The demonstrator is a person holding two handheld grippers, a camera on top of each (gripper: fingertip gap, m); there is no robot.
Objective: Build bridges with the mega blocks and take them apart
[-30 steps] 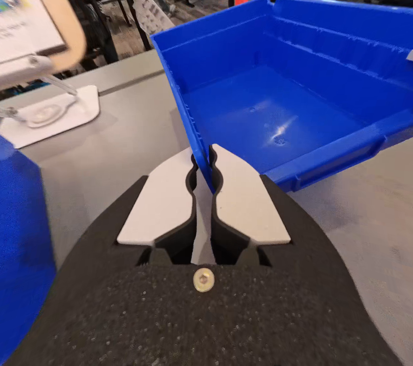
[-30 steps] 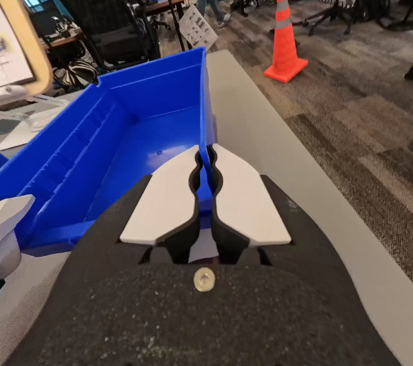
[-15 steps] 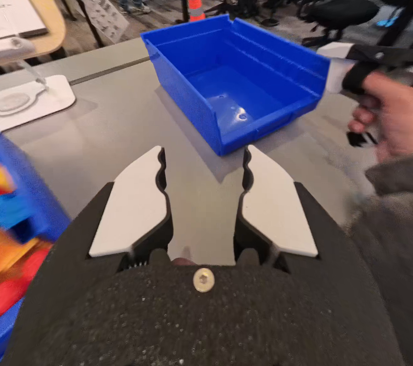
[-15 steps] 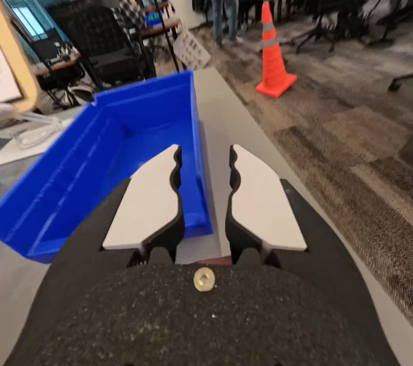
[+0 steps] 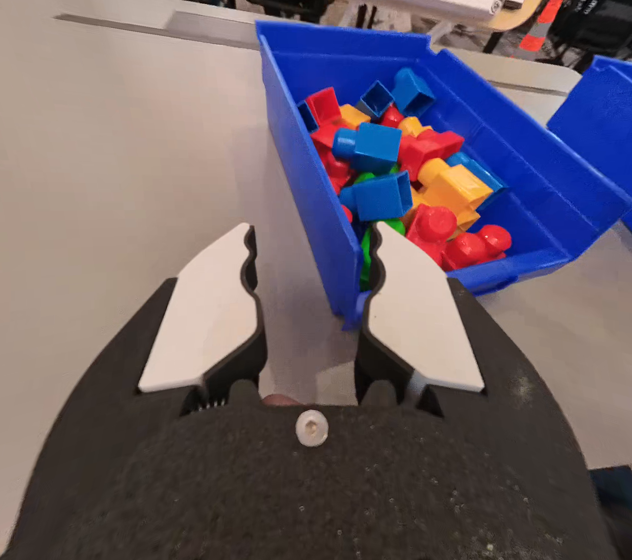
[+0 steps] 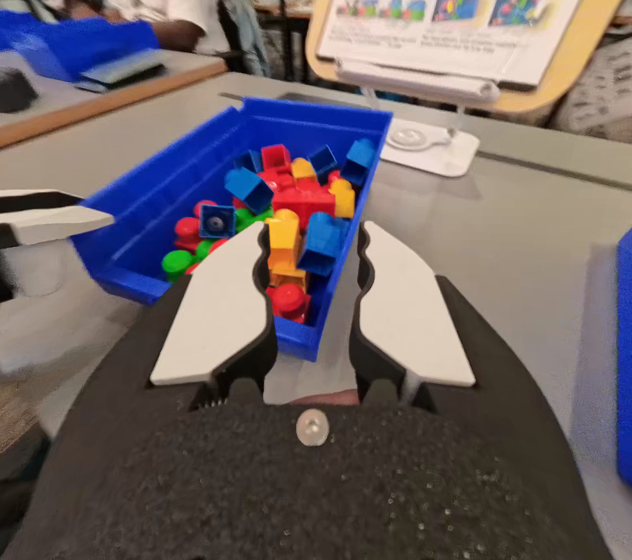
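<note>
A blue bin [image 5: 307, 198] on the grey table holds several red, blue, yellow and green mega blocks [image 5: 403, 167]. My left gripper [image 5: 313, 235] is open and empty, its jaws on either side of the bin's near left corner. In the right wrist view the same bin [image 6: 136, 201] lies ahead with the blocks [image 6: 290, 201] piled inside. My right gripper [image 6: 311, 232] is open and empty over the bin's near right end. The left gripper's fingers [image 6: 58, 218] show at the left edge of that view.
A second blue bin [image 5: 602, 119] stands to the right and shows as a blue edge [image 6: 624, 355] in the right wrist view. An instruction board on a white stand [image 6: 427, 146] is behind the bins. The grey table [image 5: 119, 167] stretches to the left. An orange cone [image 5: 543, 23] stands far back.
Both grippers let go of the empty bin, opened, and swung left to the bin full of blocks. The empty bin now sits at the right edge.
</note>
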